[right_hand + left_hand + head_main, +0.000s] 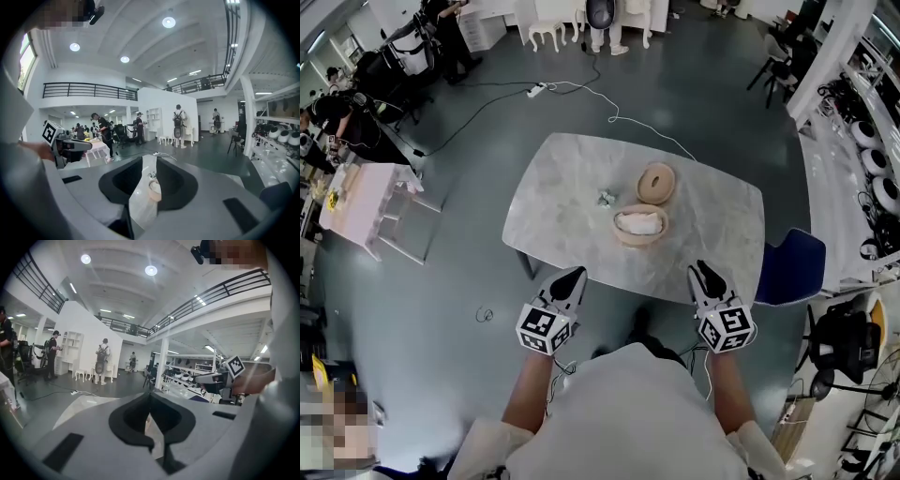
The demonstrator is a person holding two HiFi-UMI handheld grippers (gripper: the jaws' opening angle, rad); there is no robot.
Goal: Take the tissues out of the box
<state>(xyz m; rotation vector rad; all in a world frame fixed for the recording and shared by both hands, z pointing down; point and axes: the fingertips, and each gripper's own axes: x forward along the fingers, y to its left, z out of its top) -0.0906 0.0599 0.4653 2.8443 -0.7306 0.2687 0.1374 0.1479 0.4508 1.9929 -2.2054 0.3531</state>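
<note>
A round wooden box [639, 226] filled with white tissues stands on the marble table [562, 187], right of the middle. Its round lid [656, 183] lies just behind it, and a small crumpled scrap [607, 198] lies to the lid's left. Both grippers hover at the table's near edge, apart from the box. My left gripper [575, 277] has its jaws together and holds nothing. My right gripper [701, 270] is open and empty. In the right gripper view the box [154, 190] shows through the gap of the right gripper [149, 161]. In the left gripper view the left gripper [150, 397] shows only a thin slit.
A blue chair [795, 267] stands at the table's right end. A pink table [356, 202] is off to the left. A white cable [623, 117] runs across the grey floor behind the table. Several people stand far back in the hall.
</note>
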